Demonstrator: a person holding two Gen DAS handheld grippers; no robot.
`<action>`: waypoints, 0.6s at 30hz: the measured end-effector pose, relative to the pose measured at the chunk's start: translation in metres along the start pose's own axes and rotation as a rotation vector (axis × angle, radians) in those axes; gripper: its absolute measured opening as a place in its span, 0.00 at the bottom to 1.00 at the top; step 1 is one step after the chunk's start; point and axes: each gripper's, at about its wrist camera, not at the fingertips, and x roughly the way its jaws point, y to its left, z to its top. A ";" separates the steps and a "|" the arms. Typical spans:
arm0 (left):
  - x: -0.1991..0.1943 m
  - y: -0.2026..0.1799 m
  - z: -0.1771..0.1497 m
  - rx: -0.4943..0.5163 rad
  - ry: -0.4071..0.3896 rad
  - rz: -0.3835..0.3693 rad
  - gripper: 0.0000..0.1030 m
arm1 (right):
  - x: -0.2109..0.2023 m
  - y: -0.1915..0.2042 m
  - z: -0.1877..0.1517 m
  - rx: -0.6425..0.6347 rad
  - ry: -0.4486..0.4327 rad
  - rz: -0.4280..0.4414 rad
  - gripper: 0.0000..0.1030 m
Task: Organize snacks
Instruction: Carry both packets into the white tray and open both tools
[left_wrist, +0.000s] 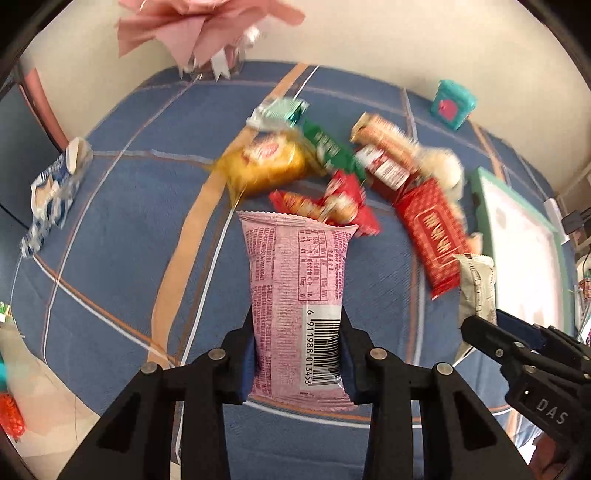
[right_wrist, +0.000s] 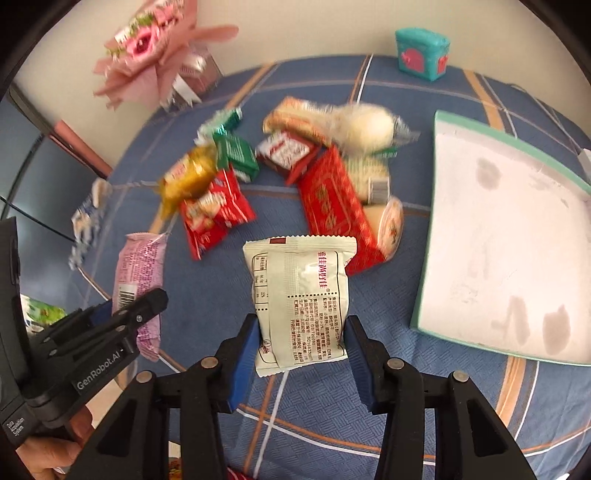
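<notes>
Your left gripper (left_wrist: 297, 350) pinches a pink crinkled plastic snack packet (left_wrist: 297, 295) with a barcode, its pads pressed on both long edges, held above the blue plaid tablecloth (left_wrist: 122, 229). Beyond its fingertips lies the loose pile of snacks: a yellow wrapped cake (left_wrist: 266, 162) and a long red foil bar (left_wrist: 436, 236) further right.

Your right gripper (right_wrist: 301, 343) clamps a cream-white printed sachet (right_wrist: 301, 299) between its blue pads. Ahead of it sits a red biscuit bag (right_wrist: 216, 214); to its right lies a white tray with a mint-green rim (right_wrist: 424, 291), nothing in it; your left gripper shows to its left.
</notes>
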 end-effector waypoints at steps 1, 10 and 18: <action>-0.003 -0.004 0.004 0.004 -0.006 -0.003 0.37 | -0.005 0.000 0.000 0.008 -0.012 -0.006 0.48; -0.013 -0.086 0.048 0.136 -0.010 -0.055 0.37 | -0.029 -0.070 0.016 0.241 -0.094 -0.134 0.48; 0.005 -0.176 0.069 0.276 -0.021 -0.120 0.37 | -0.042 -0.156 0.022 0.473 -0.141 -0.326 0.48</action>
